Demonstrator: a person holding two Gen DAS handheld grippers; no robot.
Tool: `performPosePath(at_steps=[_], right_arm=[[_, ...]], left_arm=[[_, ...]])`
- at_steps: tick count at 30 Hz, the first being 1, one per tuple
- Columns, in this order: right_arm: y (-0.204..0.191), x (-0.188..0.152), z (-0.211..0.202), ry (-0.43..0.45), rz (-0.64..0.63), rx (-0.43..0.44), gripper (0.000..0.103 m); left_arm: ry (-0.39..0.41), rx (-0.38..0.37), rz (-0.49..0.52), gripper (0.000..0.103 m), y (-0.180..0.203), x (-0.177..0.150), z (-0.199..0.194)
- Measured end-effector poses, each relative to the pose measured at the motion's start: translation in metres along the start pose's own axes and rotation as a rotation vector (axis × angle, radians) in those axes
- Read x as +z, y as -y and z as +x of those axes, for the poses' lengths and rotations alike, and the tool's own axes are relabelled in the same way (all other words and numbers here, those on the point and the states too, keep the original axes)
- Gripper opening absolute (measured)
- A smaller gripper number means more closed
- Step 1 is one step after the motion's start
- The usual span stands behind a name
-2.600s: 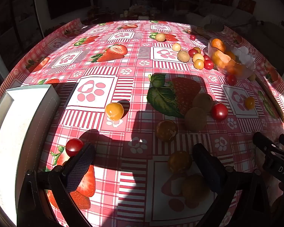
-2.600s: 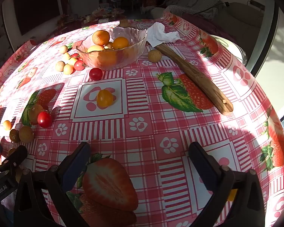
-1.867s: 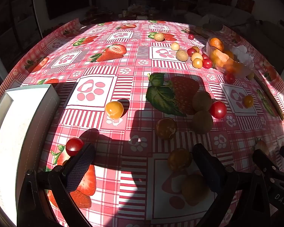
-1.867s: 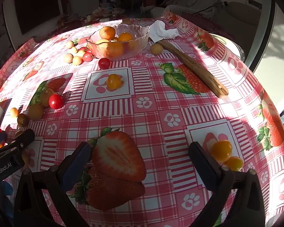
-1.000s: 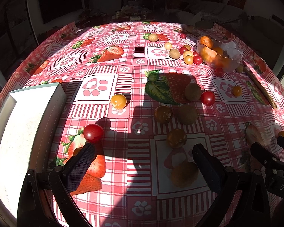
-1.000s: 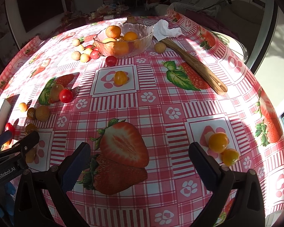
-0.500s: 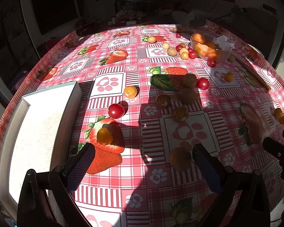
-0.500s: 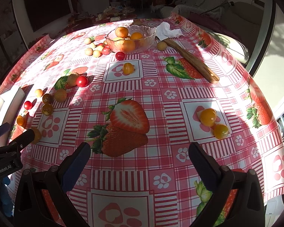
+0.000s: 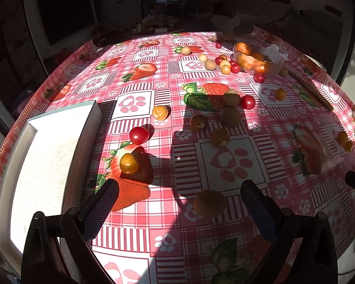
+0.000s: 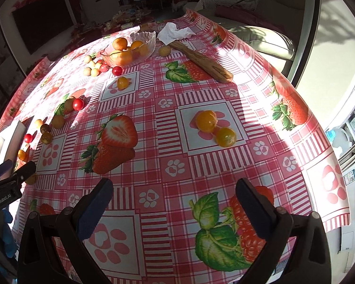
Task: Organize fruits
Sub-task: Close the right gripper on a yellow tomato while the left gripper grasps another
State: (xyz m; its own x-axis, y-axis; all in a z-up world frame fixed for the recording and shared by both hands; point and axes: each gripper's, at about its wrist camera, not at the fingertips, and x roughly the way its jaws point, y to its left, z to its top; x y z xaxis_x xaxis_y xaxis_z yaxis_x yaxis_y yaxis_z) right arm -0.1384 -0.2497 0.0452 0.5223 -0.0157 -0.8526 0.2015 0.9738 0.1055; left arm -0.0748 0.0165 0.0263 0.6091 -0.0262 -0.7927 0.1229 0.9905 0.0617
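Several small fruits lie scattered on a red strawberry-print tablecloth. In the left wrist view, my left gripper is open and empty above the near table edge, with a shaded round fruit between its fingers' line, a yellow fruit and a red tomato ahead left. A glass bowl of oranges stands far right. In the right wrist view, my right gripper is open and empty; two yellow tomatoes lie ahead. The bowl also shows in this view.
A white tray lies at the left edge of the table. A wooden stick and a crumpled white tissue lie near the bowl. The table edge drops off at the right. The left gripper shows at the right wrist view's left edge.
Both grippers have pulled back and up from the table, so much more of it shows. They stay open and empty. No fruit has moved.
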Motion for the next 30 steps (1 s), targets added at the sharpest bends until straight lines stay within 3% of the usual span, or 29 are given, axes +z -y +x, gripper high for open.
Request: performPosePath(at_steps=[15,24,30], right_arm=[[0.018,-0.008,-0.008,0.02,0.039,0.013,0.103],[0.029,0.017,0.007,0.017,0.054,-0.022,0.103],[0.022,0.044,0.021,0.035,-0.017,-0.074,0.094]], left_arm=[[-0.004,-0.02,0.036,0.103,0.011,-0.007,0.0],[-0.005,-0.02,0.035,0.103,0.02,0.001,0.009],[-0.011,-0.008,0.051,0.103,0.027,0.005,0.015]])
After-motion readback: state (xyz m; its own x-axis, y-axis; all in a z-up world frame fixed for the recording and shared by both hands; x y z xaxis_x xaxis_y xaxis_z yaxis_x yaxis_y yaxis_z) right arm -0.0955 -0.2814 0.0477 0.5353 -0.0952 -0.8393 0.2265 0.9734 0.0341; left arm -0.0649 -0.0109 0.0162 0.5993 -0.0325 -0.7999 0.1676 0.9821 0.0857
